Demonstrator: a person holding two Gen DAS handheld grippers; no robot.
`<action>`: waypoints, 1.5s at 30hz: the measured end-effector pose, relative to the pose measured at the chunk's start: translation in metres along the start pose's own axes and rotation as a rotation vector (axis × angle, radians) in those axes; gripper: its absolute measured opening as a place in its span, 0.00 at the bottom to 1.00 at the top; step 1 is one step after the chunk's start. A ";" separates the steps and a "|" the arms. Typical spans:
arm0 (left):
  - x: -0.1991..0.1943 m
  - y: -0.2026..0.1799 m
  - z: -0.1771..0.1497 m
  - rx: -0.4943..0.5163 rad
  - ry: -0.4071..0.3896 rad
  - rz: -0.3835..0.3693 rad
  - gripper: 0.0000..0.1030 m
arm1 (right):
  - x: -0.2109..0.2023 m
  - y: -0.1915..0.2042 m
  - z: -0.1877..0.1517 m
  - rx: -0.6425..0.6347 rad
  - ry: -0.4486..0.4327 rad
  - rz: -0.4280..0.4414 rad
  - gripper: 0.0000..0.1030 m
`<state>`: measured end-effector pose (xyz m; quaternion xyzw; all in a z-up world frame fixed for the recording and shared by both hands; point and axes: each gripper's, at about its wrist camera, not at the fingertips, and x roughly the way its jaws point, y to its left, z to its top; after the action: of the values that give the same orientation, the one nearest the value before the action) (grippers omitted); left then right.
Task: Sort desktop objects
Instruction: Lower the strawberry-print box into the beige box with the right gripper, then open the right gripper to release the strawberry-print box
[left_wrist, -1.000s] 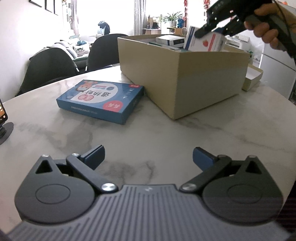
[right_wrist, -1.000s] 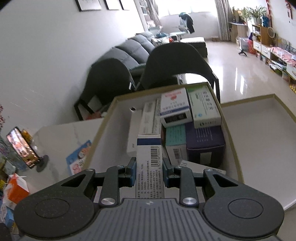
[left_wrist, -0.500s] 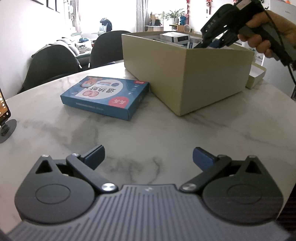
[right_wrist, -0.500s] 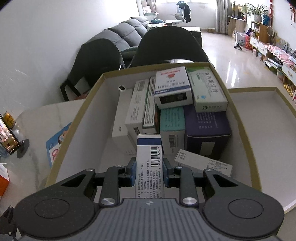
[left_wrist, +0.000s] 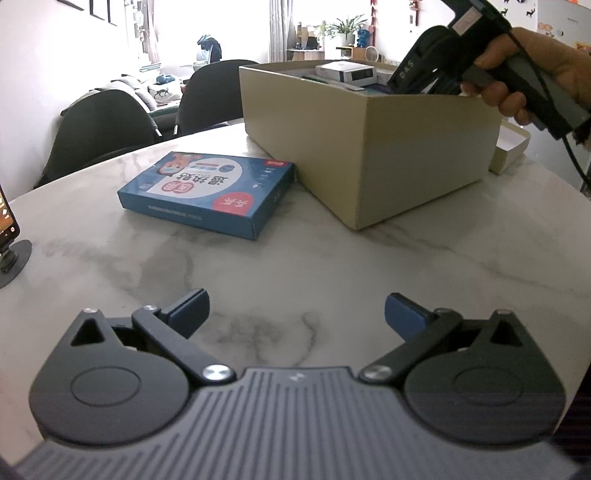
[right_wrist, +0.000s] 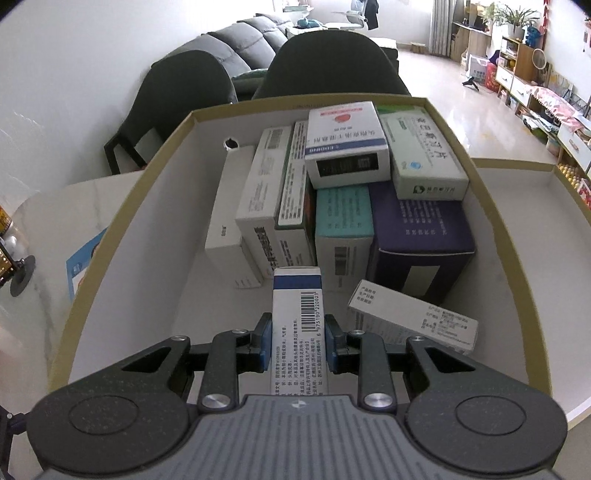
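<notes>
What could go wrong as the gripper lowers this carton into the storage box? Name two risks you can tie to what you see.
The right gripper is shut on the barcode carton; on release it may land on the tilted white carton instead of the box floor. The packed stack ahead could be knocked.

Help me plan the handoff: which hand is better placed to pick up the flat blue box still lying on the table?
Left. The left gripper is open and empty, facing the flat blue box; the right gripper is shut on a small carton over the cardboard box.
</notes>
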<state>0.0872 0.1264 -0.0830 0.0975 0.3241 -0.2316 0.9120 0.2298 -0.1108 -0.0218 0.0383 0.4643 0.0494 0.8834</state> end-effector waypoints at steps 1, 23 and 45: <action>0.000 0.000 0.000 0.000 0.000 0.000 1.00 | 0.000 0.000 0.000 0.000 0.000 -0.002 0.30; 0.001 0.000 -0.001 -0.004 0.004 0.006 1.00 | -0.002 0.005 0.002 -0.022 -0.006 -0.032 0.36; 0.002 0.005 -0.002 -0.044 0.026 0.057 1.00 | -0.047 0.012 -0.011 -0.036 -0.144 -0.002 0.67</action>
<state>0.0901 0.1309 -0.0856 0.0896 0.3382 -0.1972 0.9158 0.1939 -0.1044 0.0119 0.0254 0.3988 0.0542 0.9151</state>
